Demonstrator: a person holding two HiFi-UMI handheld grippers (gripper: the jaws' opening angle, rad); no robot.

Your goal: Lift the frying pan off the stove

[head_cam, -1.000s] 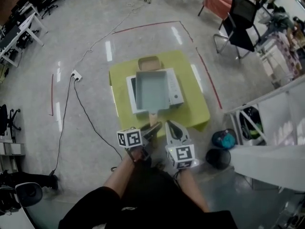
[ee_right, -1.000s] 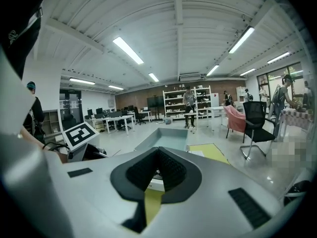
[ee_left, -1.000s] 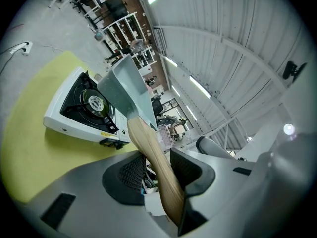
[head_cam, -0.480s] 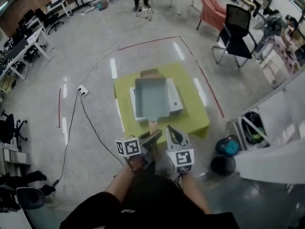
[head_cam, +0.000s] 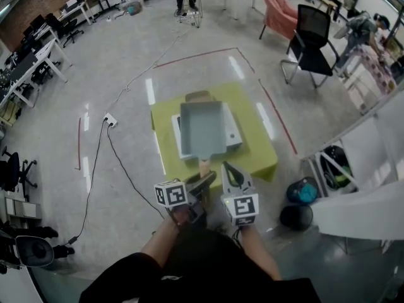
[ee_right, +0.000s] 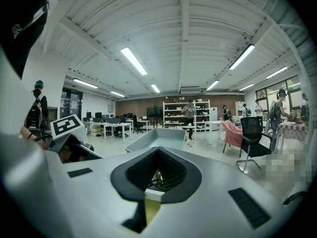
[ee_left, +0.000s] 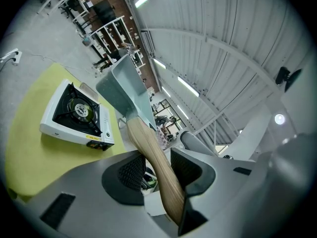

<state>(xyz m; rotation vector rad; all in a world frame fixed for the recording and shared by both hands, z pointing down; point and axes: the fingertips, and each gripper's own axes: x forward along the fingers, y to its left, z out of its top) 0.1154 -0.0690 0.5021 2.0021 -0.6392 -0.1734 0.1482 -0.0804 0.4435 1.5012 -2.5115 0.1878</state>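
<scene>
No words, brands or numbers can be read in any view. The stove [ee_left: 74,115] carries a small yellow label [ee_left: 92,138] on its front edge, with print too small to make out. The left marker cube [head_cam: 171,194] and the right marker cube [head_cam: 242,207] show only black-and-white square patterns, without letters or digits.

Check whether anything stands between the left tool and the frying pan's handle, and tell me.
Nothing visible does. The left tool is shut on the wooden handle of the grey rectangular frying pan, with the handle running straight between its jaws. The pan is raised off the white portable gas stove, whose burner shows uncovered.
</scene>
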